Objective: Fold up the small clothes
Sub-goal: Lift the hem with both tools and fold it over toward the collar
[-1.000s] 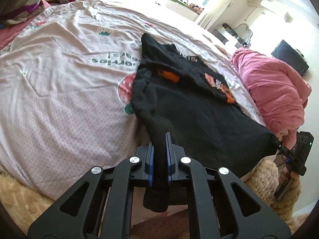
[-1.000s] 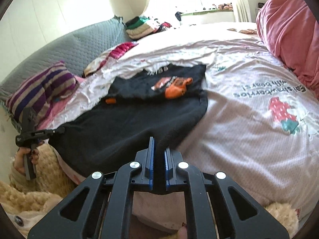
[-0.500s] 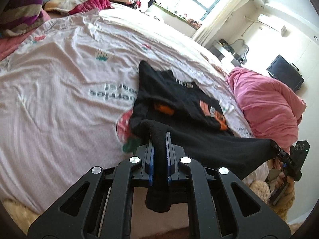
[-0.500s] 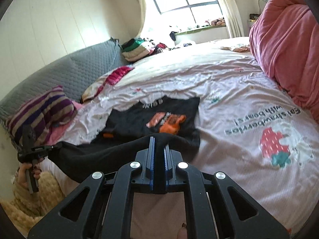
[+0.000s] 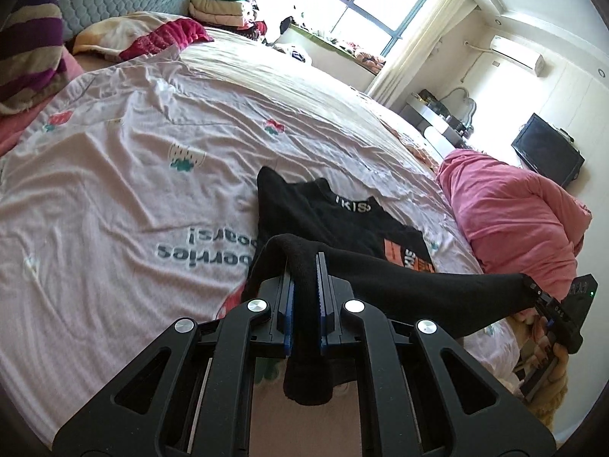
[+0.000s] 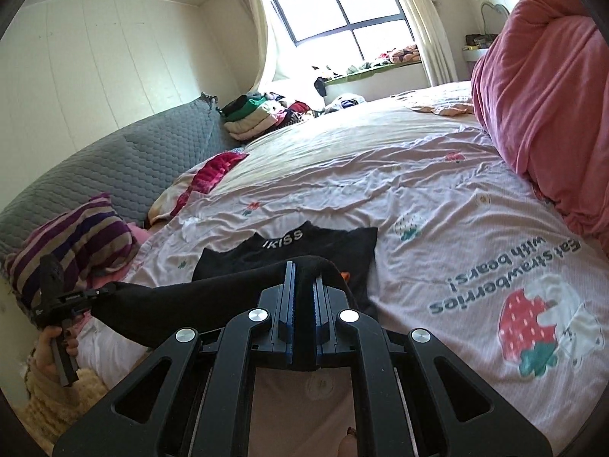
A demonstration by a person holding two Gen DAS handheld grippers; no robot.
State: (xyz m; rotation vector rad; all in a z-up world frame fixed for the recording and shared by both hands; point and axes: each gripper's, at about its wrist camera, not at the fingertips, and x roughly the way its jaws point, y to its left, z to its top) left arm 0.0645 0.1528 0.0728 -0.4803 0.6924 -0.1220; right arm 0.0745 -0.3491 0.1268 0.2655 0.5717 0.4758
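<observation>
A black sweater [image 5: 327, 217] with white collar lettering and an orange print lies on the pink strawberry-print bedsheet [image 5: 114, 175]. My left gripper [image 5: 303, 262] is shut on one corner of its hem, and the pinched cloth hangs down behind the jaws. My right gripper [image 6: 303, 270] is shut on the other hem corner. The hem stretches taut between them, lifted off the bed over the sweater's lower part. In the left wrist view the right gripper [image 5: 533, 285] is at the far right; in the right wrist view the left gripper [image 6: 108, 288] is at the far left. The collar [image 6: 283, 243] rests flat.
A bunched pink duvet [image 5: 514, 209] lies on the right side of the bed. A striped pillow [image 6: 72, 236] and a grey quilted headboard [image 6: 114, 163] are at the left. Folded clothes [image 6: 255, 114] are stacked at the far end near the window.
Both grippers have risen and carried the hem forward toward the collar. The lower half of the sweater has come off the bed and now hides most of the orange print.
</observation>
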